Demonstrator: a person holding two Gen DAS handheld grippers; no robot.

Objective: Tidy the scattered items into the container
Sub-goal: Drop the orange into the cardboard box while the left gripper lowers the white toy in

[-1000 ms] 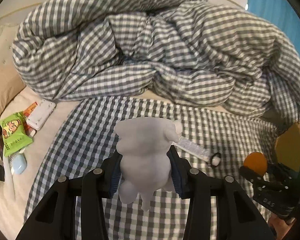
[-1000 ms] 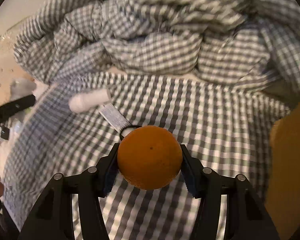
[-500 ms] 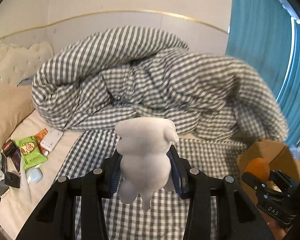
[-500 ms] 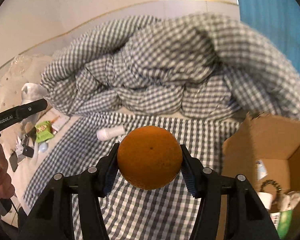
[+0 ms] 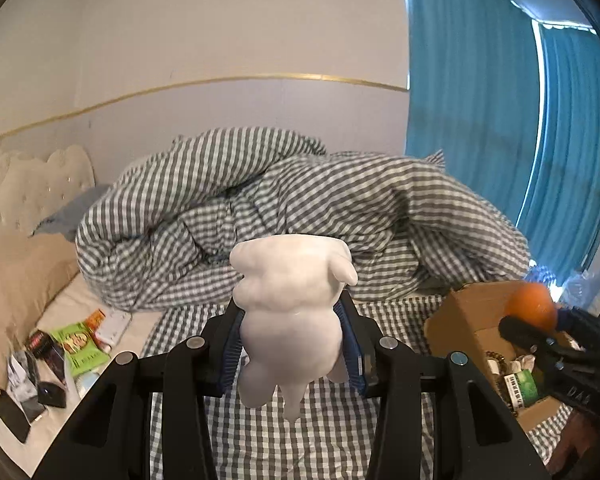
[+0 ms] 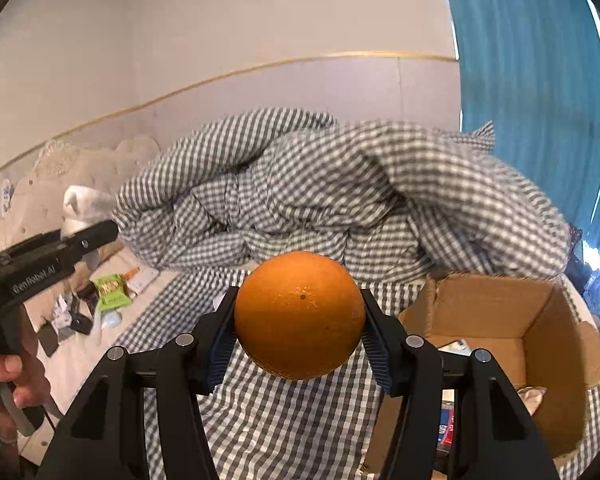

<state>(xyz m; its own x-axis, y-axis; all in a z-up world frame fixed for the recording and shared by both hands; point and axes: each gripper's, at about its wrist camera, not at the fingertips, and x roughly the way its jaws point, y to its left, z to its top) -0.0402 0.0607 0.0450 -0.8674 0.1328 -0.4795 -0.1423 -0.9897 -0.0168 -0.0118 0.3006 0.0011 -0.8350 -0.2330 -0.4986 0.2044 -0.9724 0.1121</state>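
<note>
You are working over the bed (image 5: 260, 432), with the heaped checked duvet (image 5: 300, 216) lying beyond the cardboard box (image 6: 500, 320) and to its left. The box is sitting open at the bed's right edge, already holding a few small things. The remaining clutter, a green snack packet (image 5: 78, 346) among it, is lying well apart from the box by the headboard.

Your left gripper (image 5: 292, 344) is pinching a white soft toy (image 5: 290, 312) between its fingers (image 5: 230, 354); your right gripper (image 6: 298, 338) is pinching an orange (image 6: 300, 314) just left of the box's near corner.

To do this well, I'd carry the orange over the opening first and lower it before letting go, since it is likely to roll or bounce. Keep the toy clear of the right gripper, then drop it in.

Compared with a second ago, both grippers have risen and tilted up: wall and curtain are now showing, and the box has come into full view.
</note>
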